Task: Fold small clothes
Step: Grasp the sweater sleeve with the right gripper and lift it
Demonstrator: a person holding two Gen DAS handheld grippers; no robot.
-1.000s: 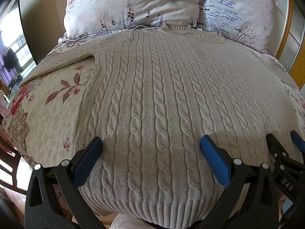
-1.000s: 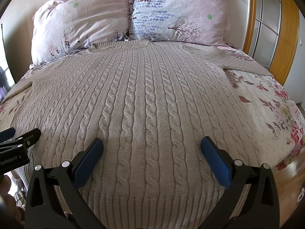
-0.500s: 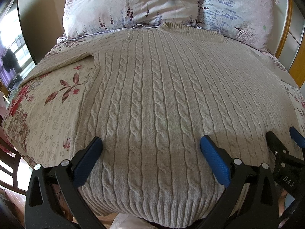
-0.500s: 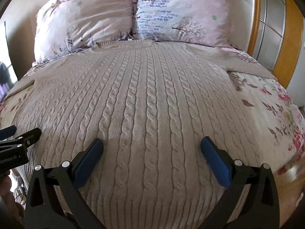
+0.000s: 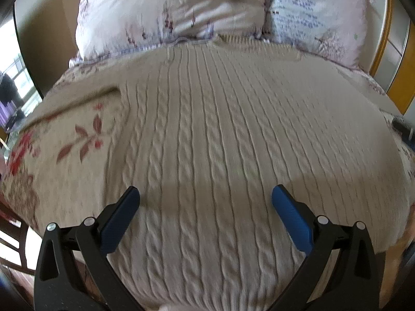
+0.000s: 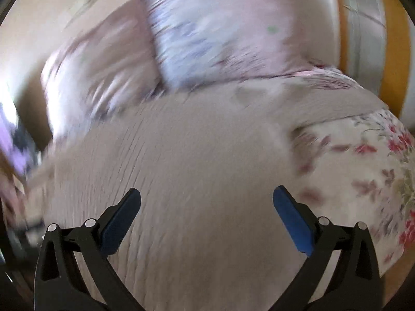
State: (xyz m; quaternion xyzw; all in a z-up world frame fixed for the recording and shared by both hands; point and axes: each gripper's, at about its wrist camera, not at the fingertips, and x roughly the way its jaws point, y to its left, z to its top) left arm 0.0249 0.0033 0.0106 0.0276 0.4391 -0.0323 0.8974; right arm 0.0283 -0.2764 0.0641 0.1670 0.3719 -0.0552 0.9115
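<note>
While the cable-knit sweater (image 5: pixel 220 134) is laid flat, unfolded, on the floral bedspread (image 5: pixel 64 160), the step is judged an approach before the first fold; left gripper (image 5: pixel 205 210) is spread wide and empty, sweater body seen between and beyond its jaws; right gripper (image 6: pixel 206 210) is likewise spread, empty, right sleeve (image 6: pixel 337 103) ahead of its right jaw; a hem or sleeve pinch is called for next; pillows (image 5: pixel 181 13) lie beyond; no legible writing, right view blurred.

Beige cable-knit sweater (image 5: pixel 220 142) flat on bed (image 5: pixel 64 171)
</note>
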